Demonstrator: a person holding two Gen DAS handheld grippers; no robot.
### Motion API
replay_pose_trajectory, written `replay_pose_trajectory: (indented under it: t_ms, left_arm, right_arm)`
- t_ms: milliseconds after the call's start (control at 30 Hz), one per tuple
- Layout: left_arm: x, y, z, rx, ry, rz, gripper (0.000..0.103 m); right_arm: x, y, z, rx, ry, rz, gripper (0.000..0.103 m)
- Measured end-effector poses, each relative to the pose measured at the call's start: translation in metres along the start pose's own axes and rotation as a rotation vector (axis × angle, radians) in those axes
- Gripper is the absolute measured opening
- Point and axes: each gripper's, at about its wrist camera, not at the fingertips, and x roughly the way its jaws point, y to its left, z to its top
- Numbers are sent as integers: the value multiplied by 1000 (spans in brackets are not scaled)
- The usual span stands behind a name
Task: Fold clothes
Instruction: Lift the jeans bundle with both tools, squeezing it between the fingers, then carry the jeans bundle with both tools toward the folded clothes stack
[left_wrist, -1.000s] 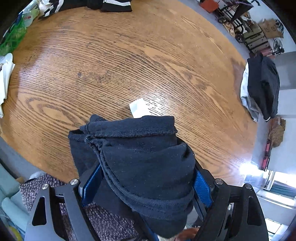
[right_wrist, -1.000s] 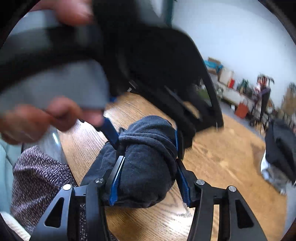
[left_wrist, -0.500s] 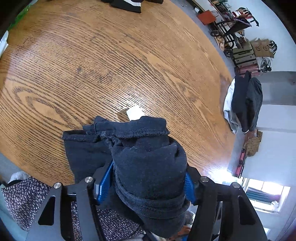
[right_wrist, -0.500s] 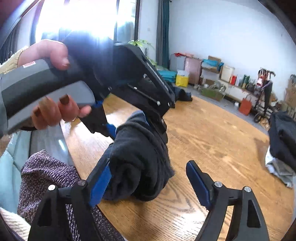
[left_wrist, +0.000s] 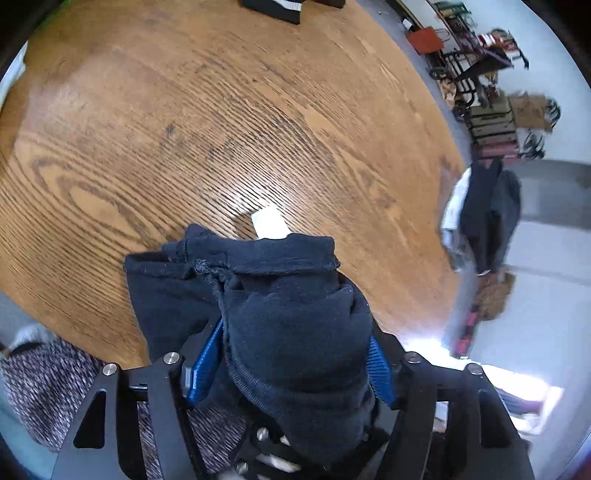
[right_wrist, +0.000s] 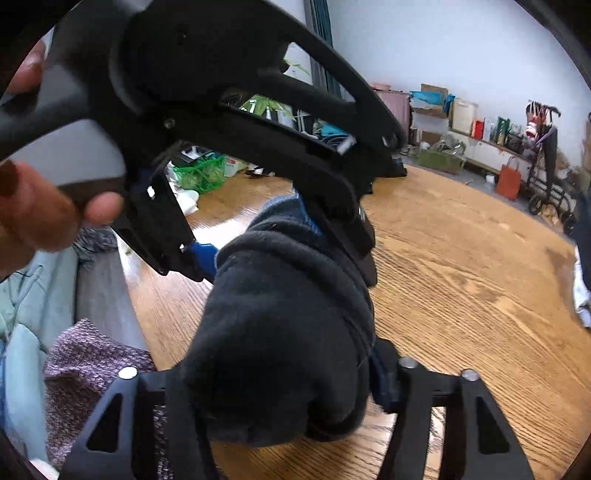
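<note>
A dark navy garment (left_wrist: 273, 295), bunched into a thick folded roll, lies at the near edge of the round wooden table (left_wrist: 184, 129). My left gripper (left_wrist: 295, 354) is shut on the roll, blue pads pressed to both sides. In the right wrist view the same garment (right_wrist: 280, 325) fills the space between my right gripper's (right_wrist: 273, 376) fingers, which press against its sides. The left gripper's body (right_wrist: 258, 129) and the hand holding it loom just above the roll. A white tag (left_wrist: 269, 223) sticks out past the garment.
A striped black garment (left_wrist: 273, 7) lies at the table's far edge. Dark and white clothes (left_wrist: 480, 214) hang off the table's right side. A purple knit fabric (right_wrist: 88, 362) is at the near edge. Boxes and carts stand along the far wall.
My right gripper, open half a second ago, has closed in around the roll and moved nearer to it. The left gripper keeps its hold and has shifted slightly.
</note>
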Motion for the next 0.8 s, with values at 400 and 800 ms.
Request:
replay_pose_trajectory:
  t_ms: [400, 800]
  left_arm:
    - [-94, 93, -61, -27, -415, -159, 79]
    - [-47, 81, -90, 147, -430, -434, 79]
  right_arm:
    - [-10, -23, 4, 194, 14, 32, 54]
    - [-89, -51, 43, 287, -114, -137, 53]
